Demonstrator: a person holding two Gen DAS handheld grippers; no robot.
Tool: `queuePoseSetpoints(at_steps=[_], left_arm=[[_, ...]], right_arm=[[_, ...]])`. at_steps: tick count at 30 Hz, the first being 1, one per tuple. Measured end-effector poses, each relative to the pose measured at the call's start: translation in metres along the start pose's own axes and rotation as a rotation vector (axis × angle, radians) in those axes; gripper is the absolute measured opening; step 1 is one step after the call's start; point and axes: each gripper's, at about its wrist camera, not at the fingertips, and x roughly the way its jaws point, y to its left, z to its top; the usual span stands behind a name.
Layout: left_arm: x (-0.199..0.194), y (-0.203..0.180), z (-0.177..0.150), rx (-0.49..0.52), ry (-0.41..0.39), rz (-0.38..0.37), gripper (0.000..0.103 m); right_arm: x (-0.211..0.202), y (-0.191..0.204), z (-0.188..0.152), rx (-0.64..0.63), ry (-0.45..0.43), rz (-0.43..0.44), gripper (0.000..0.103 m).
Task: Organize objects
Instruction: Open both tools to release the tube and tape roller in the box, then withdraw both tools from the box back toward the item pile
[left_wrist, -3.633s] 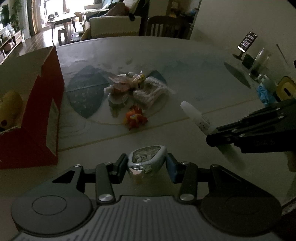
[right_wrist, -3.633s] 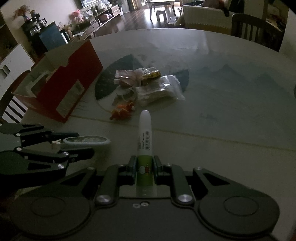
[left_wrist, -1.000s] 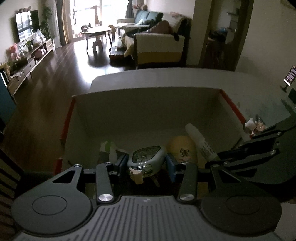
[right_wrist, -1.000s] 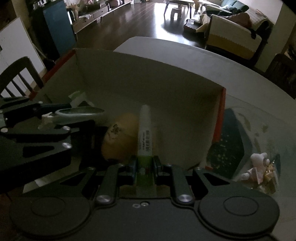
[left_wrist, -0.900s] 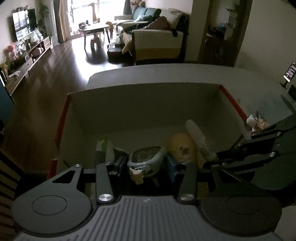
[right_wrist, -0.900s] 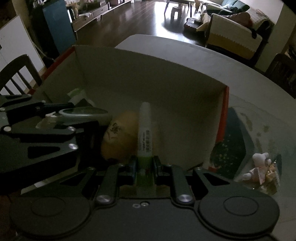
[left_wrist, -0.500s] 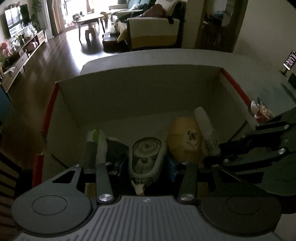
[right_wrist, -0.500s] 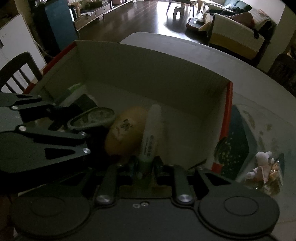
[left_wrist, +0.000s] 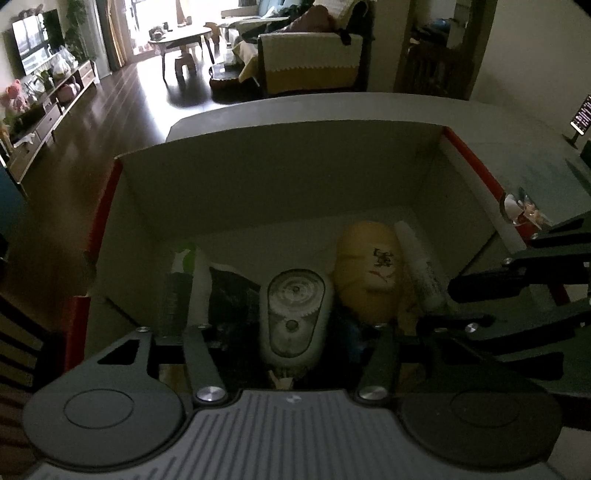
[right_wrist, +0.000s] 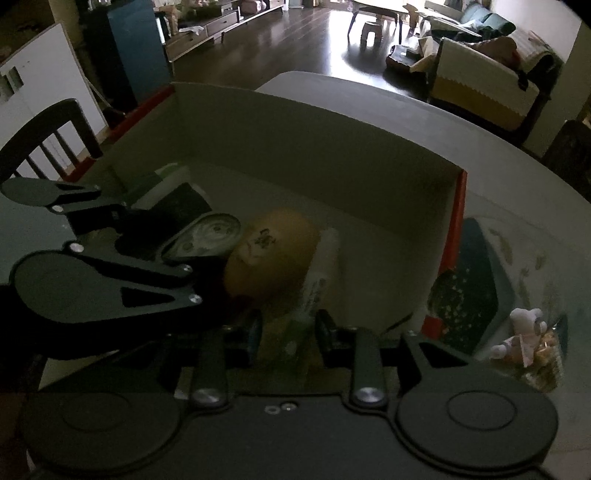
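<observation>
A red cardboard box with a pale inside fills both views. In it lie a white oval gadget, a yellow soft toy and a white marker with a green end. My left gripper is open, its fingers spread either side of the gadget, which rests flat in the box. My right gripper is open too. The marker leans on the yellow toy, its green end loose between the jaws. The gadget sits beside the left gripper.
A dark packet and a green-and-white packet lie at the box's left. Small toys sit on the table right of the box. A dark chair stands left; a phone on a stand is far right.
Both grippers carried their objects from the table into the box. Both have now spread their fingers: the gadget dropped flat and the marker tipped against the yellow toy.
</observation>
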Motion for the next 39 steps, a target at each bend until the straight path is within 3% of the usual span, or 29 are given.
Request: queuePoseSetpoints(at_steps=[2,4,6,39], left_arm=[[-0.003,0.0,-0.001,-0.006,-0.008,0.003,0.056],[-0.006,0.001,-0.002,-0.014,-0.017,0.005,0.056],[-0.011,0.001,-0.002,-0.022,-0.026,0.002,0.058],[-0.105,-0.056,-0.007,-0.028,-0.165,-0.005,0.065]], right_arm=[[-0.004,-0.001,-0.001,-0.006,-0.004,0.003,0.035],[-0.007,-0.002,-0.003,-0.008,-0.007,-0.01,0.047],[-0.01,-0.005,-0.004,-0.001,-0.014,0.0,0.052],[-0.112,-0.047,-0.046,0.014,-0.229,0.115,0.069]])
